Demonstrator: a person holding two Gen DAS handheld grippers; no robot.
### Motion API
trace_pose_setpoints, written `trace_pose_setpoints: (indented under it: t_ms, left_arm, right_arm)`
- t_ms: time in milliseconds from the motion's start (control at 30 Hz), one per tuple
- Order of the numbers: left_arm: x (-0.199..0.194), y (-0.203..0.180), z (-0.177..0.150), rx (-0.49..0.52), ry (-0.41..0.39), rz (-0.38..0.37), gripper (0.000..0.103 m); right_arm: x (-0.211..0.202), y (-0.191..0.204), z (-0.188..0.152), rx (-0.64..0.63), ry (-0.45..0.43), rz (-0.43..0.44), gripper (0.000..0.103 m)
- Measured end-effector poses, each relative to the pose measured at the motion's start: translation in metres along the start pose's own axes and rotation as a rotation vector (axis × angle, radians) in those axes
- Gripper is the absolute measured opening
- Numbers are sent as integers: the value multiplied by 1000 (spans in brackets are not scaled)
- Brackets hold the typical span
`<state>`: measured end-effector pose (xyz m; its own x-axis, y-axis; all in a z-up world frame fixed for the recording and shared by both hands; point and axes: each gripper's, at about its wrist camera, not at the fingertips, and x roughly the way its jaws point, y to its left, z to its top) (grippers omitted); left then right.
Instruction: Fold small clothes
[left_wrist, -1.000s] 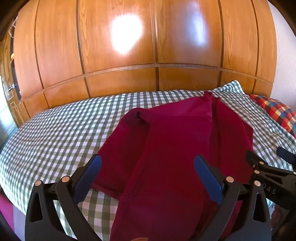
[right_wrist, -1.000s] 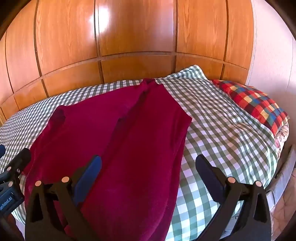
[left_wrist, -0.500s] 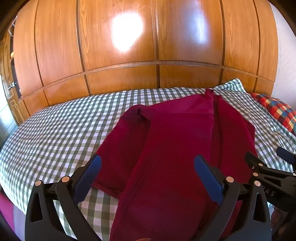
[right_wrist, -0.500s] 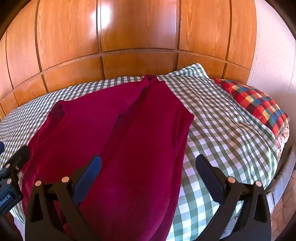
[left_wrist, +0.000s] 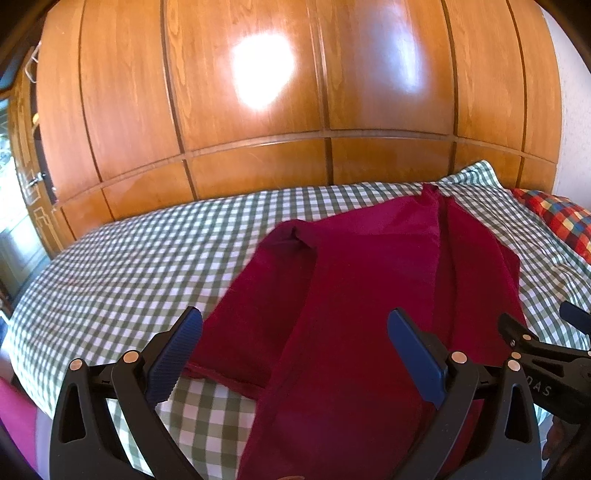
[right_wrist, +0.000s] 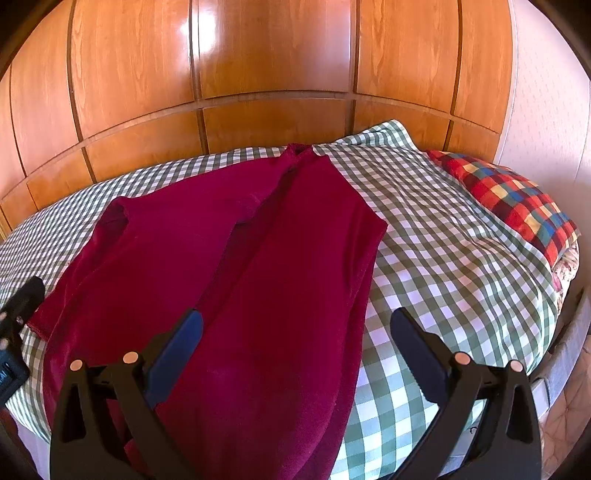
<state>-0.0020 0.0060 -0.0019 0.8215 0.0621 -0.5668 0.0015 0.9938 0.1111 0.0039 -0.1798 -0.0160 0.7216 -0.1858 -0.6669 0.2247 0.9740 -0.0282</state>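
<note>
The left gripper (left_wrist: 295, 354) has its jaws spread wide and holds nothing; its blue-padded fingers (left_wrist: 177, 354) hang above the near end of a dark red garment (left_wrist: 354, 302). The right gripper (right_wrist: 295, 354) is also wide apart and empty, its left finger over the red cloth and its right finger over bare bedcover. Each tool shows at the edge of the other's view: the right gripper's black body pokes in at the right side of the left wrist view, and the left gripper's body sits at the left edge of the right wrist view.

The dark red garment (right_wrist: 258, 266) lies spread on the bed, its long axis running from the near edge away toward the far wall, leaning slightly to the right as it recedes. Its far end narrows to a point close to the wooden panelling. A long lengthwise crease splits it into two panels, and on the left side a shorter flap spreads outward, ending in a hemmed edge near the left gripper. What sort of garment it is cannot be told.

Under it is a green-and-white checked bedcover (right_wrist: 443, 258), a little rumpled. A red, blue and yellow plaid pillow (right_wrist: 517, 199) rests at the right end of the bed, well apart from the garment. Behind the bed stands glossy wooden wall panelling (left_wrist: 258, 92), catching bright glare; a pale wall (right_wrist: 546, 92) adjoins it on the right.
</note>
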Motion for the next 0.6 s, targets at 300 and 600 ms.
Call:
trace_pose_setpoints:
  t_ms: [300, 600]
  left_arm:
    - [-1, 11, 2, -20, 4, 11, 99]
    - [2, 17, 2, -34, 15, 11, 99]
  right_arm:
    - [0, 3, -1, -12, 10, -4, 101]
    - [1, 7, -2, -28, 18, -3, 101]
